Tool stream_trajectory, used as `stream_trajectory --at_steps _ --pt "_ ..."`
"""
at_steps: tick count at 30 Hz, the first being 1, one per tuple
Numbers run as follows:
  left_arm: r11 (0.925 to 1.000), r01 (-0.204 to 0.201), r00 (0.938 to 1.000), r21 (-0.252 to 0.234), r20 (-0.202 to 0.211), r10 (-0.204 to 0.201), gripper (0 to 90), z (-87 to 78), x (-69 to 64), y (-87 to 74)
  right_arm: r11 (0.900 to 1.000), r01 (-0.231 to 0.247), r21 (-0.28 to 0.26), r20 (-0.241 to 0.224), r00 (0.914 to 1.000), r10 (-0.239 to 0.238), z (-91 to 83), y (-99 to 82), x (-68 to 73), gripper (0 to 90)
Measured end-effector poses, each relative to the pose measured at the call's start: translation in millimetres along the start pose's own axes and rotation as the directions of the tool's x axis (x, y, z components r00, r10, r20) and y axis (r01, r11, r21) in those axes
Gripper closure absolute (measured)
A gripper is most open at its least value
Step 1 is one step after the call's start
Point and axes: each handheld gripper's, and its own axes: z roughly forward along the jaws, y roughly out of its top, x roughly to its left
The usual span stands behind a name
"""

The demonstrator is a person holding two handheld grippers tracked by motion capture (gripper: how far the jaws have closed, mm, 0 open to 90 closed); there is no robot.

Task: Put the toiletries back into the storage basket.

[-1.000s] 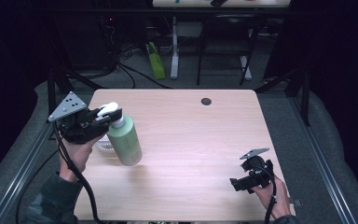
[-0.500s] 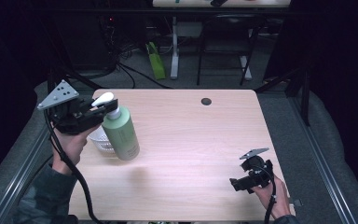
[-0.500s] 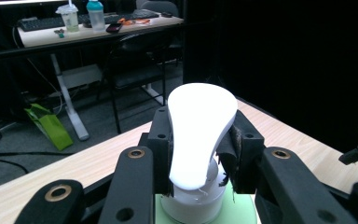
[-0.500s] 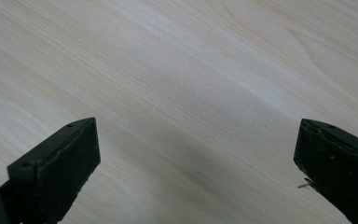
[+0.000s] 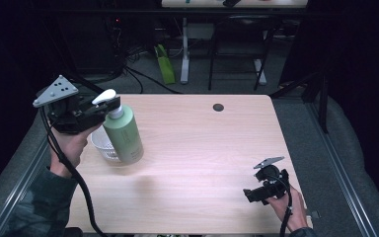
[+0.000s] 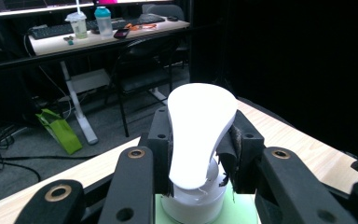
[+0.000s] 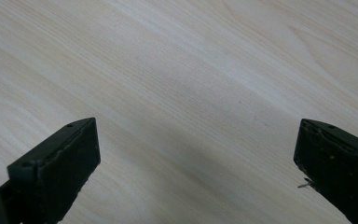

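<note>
Since the earlier frame the left tool (image 5: 98, 109) has lifted the one green pump bottle (image 5: 124, 136) higher and tilted it more, its base now at the rim of the single white basket (image 5: 102, 148) at the bench's (image 5: 202, 148) left side. The right tool (image 5: 259, 190), near the front right corner, has stayed put, jaws released over bare wood. The bottle is pale green with a white pump head (image 6: 198, 128), on which the left tool's jaws are clenched. One dark round hole (image 5: 218, 107) sits at the far edge.

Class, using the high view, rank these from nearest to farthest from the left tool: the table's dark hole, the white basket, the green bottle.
1. Green bottle, gripped by its neck in the left tool.
2. White basket, just below, beside the bottle.
3. Dark hole, far across the table's back edge.
</note>
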Motion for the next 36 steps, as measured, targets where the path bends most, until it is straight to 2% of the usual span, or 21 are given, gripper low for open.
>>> stream_trajectory --at_steps 15,36 --pt "0.9997 -0.001 0.9999 -0.026 -0.011 0.001 67.3 -6.3 5.8 12.8 1.0 0.004 0.002 0.002 1.0 -0.004 0.4 0.0 0.0 0.0" --pt "0.9986 -0.006 0.9978 -0.052 -0.066 0.002 67.4 -9.4 21.4 29.7 0.9999 -0.003 0.017 0.0 1.0 0.003 1.7 -0.1 0.8 0.0"
